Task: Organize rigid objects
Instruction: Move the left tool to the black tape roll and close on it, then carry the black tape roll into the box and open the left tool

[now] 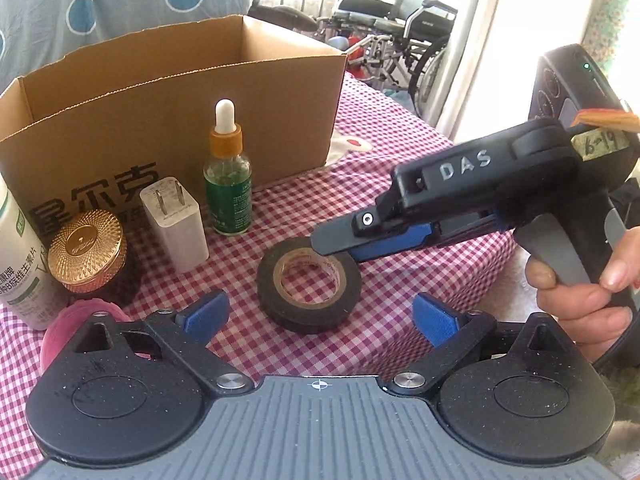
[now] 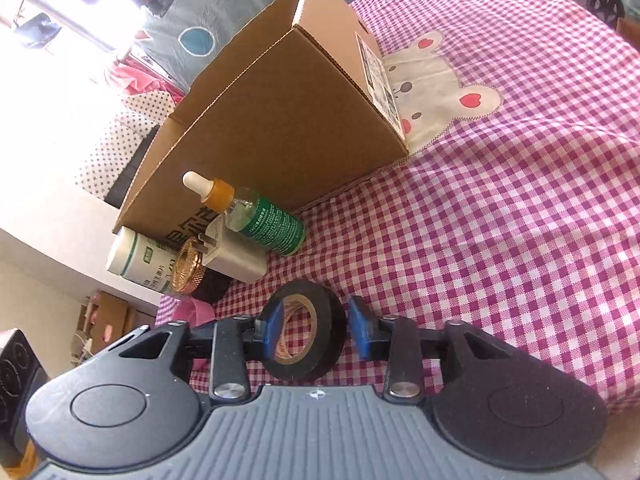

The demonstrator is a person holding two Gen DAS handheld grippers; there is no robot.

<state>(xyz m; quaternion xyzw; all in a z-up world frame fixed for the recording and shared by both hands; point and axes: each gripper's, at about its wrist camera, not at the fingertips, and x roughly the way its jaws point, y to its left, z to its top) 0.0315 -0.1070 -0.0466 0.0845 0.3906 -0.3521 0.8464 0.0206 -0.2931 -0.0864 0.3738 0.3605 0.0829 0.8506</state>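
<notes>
From your left wrist camera, you are looking down at the roll of black tape (image 1: pixel 309 286) lying flat on the pink checked cloth (image 1: pixel 400 184) covering the bench. Your left gripper (image 1: pixel 320 316) is hanging just short of the roll, jaws standing wide with nothing between them. Your right gripper (image 1: pixel 340 246) is reaching in from the right, its tip sitting over the far rim of the roll, and your hand (image 1: pixel 580 292) is wrapping its handle. Behind the tape, the dropper bottle (image 1: pixel 227 184), the white charger (image 1: pixel 174 224), the gold-lidded jar (image 1: pixel 86 252) and a white bottle (image 1: pixel 20 264) are lining up in front of the open cardboard box (image 1: pixel 180 120). A pink item (image 1: pixel 76 320) is peeking out at your lower left, and wheelchairs (image 1: pixel 400 40) are showing beyond the bench.

From your right wrist camera, the whole scene is rolling sideways. Here the right gripper (image 2: pixel 314 330) is straddling the tape (image 2: pixel 306 336): one blue pad (image 2: pixel 272 332) is sitting across the roll's hole, the other pad (image 2: pixel 362 334) is standing clear of the outer wall with checked cloth (image 2: pixel 500 220) showing in the gap. So those jaws are half open, not gripping. This view alone is giving you the box's (image 2: pixel 288 132) labelled end and the bunny patch (image 2: pixel 440 92) on the cloth beside it.
</notes>
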